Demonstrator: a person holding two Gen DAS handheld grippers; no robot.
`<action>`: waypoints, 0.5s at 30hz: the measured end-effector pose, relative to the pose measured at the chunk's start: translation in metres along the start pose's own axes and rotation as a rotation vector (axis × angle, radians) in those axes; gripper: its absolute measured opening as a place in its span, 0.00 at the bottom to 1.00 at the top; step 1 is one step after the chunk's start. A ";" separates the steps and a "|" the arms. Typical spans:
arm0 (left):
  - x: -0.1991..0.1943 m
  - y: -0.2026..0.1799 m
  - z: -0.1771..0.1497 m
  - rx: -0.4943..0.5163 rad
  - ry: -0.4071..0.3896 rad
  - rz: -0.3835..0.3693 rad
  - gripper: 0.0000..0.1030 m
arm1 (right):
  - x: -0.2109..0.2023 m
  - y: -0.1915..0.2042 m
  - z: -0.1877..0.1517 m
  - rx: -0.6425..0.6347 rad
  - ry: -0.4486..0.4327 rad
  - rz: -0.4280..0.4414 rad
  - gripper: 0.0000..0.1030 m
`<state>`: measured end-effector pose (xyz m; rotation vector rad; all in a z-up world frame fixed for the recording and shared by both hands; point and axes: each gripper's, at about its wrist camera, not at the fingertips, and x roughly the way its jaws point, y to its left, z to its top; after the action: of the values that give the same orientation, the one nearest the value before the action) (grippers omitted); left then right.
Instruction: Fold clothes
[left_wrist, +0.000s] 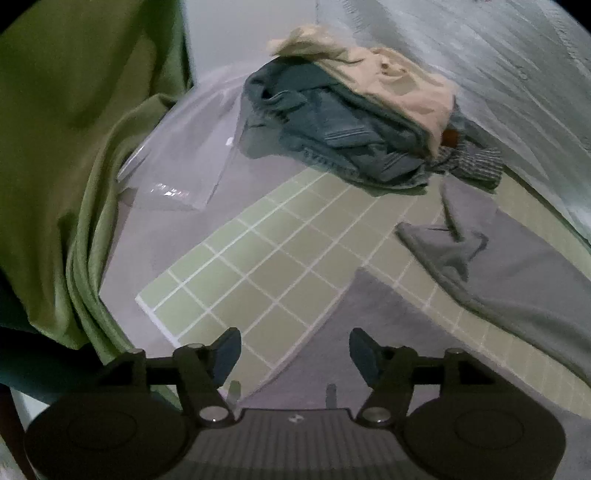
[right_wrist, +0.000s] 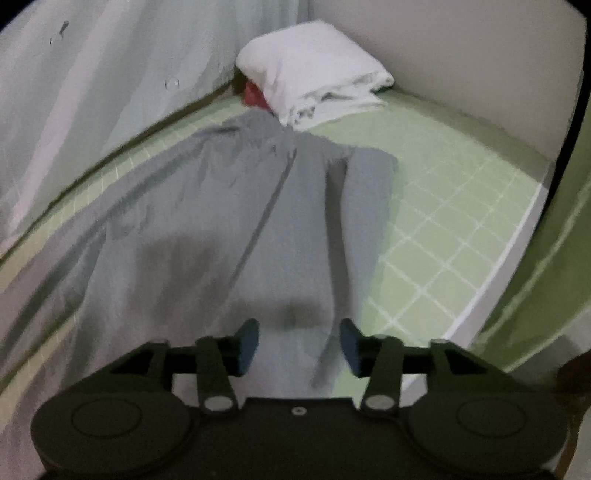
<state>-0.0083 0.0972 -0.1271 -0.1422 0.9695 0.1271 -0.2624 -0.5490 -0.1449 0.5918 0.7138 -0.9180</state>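
Note:
A grey garment (right_wrist: 236, 221) lies spread lengthwise on the green checked bed sheet (right_wrist: 443, 229). In the left wrist view its near part (left_wrist: 332, 354) lies under my left gripper (left_wrist: 295, 356), and another part (left_wrist: 517, 273) stretches along the right. My left gripper is open, with nothing between its fingers. My right gripper (right_wrist: 299, 345) hovers over the garment's near end, also open, and the cloth lies flat below it, not pinched. A heap of unfolded clothes, blue denim (left_wrist: 325, 122) under a beige piece (left_wrist: 399, 88), sits further back on the bed.
A white pillow (right_wrist: 314, 74) lies at the bed's far corner over something red (right_wrist: 255, 94). A clear plastic sheet (left_wrist: 177, 162) rests left of the heap. Green cloth (left_wrist: 62, 147) hangs at the left. A pale curtain (right_wrist: 92, 92) runs along the bed's far side.

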 end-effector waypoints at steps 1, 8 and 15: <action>-0.001 -0.005 -0.001 0.005 -0.003 -0.001 0.69 | 0.003 -0.002 0.006 0.009 -0.007 0.009 0.61; -0.014 -0.060 -0.017 0.030 0.006 -0.006 0.72 | 0.043 -0.019 0.051 0.092 -0.040 0.009 0.64; -0.030 -0.127 -0.039 0.072 0.022 -0.008 0.77 | 0.102 -0.049 0.095 0.079 -0.006 -0.109 0.50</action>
<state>-0.0347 -0.0358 -0.1162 -0.0819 0.9943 0.0834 -0.2344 -0.6917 -0.1710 0.6244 0.7127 -1.0520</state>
